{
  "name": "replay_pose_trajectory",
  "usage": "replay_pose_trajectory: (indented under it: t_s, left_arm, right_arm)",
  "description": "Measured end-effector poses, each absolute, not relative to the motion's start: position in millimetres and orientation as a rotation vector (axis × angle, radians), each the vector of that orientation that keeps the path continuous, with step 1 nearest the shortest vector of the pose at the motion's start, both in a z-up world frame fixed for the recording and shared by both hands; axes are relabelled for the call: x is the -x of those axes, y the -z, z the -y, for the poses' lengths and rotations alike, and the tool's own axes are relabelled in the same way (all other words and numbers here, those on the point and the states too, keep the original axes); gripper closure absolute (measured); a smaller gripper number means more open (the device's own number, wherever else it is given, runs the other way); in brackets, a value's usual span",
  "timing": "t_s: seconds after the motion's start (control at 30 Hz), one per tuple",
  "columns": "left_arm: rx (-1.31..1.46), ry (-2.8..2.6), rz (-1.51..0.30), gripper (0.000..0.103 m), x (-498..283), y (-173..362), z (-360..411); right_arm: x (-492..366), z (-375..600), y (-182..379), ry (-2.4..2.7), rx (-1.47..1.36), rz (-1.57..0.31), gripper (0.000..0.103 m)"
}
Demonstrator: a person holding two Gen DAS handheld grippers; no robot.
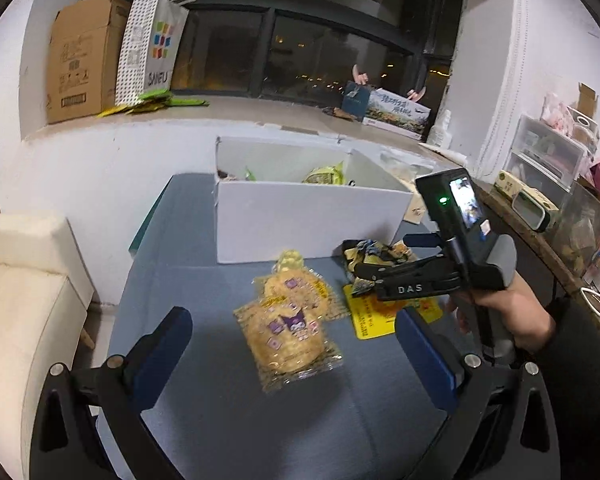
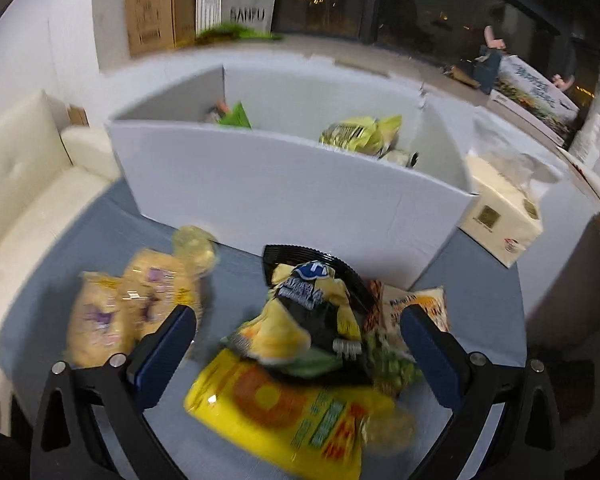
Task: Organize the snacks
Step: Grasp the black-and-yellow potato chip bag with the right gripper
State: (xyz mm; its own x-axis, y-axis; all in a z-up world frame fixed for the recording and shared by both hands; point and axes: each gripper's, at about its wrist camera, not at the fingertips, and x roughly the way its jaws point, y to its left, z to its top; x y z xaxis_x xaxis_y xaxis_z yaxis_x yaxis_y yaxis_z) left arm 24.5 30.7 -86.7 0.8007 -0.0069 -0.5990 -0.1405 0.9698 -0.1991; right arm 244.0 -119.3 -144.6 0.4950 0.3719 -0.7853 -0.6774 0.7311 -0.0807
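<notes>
White box (image 1: pixel 308 220), rear of blue bench (image 1: pixel 220 420): some snacks inside. Loose: cookie packs (image 1: pixel 288 320), yellow bag (image 2: pixel 284 412), dark-yellow packet (image 2: pixel 312 320). Left tongs (image 1: pixel 300 364) spread above cookies; right tongs (image 2: pixel 300 356) spread around packet. Step: picking. Next: close, lift into box.

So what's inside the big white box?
Inside the white cardboard box, a yellow-green snack bag and a green packet poke up. The front wall hides the bottom.
</notes>
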Motion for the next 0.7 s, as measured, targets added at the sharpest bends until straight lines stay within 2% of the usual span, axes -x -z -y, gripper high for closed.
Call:
replay_pose_trajectory:
  t_s: [0.07, 0.1, 0.13, 0.17, 0.23, 0.33, 0.7]
  left_arm:
    - [0.245, -0.078, -0.65, 0.0, -23.9, 90.3, -33.6]
    - [0.248, -0.079, -0.655, 0.0, -23.7, 92.1, -35.6]
    - [0.251, -0.08, -0.661, 0.0, -24.0, 94.1, -36.5]
    - [0.253, -0.08, -0.664, 0.0, -24.4, 94.9, -36.3]
    - [0.25, -0.077, -0.672, 0.0, -25.1, 97.4, -35.6]
    - [0.241, -0.07, -0.683, 0.0, -27.1, 100.1, -33.8]
    - [0.262, -0.096, -0.811, 0.0, -63.4, 136.4, -27.1]
  right_arm:
    - [-250.4, 111.0, 155.2, -0.654, 0.448, -0.849, 0.0]
    - [-252.2, 109.2, 159.0, -0.65, 0.456, -0.858, 0.004]
    - [-253.8, 108.0, 163.7, -0.656, 0.456, -0.871, 0.029]
    - [-254.3, 107.4, 166.6, -0.63, 0.474, -0.866, 0.041]
    - [-254.2, 108.6, 167.9, -0.611, 0.487, -0.849, 0.049]
    - [-254.9, 116.1, 161.5, -0.664, 0.425, -0.882, 0.057]
    - [-202.3, 176.9, 94.1, -0.726, 0.165, -0.718, 0.059]
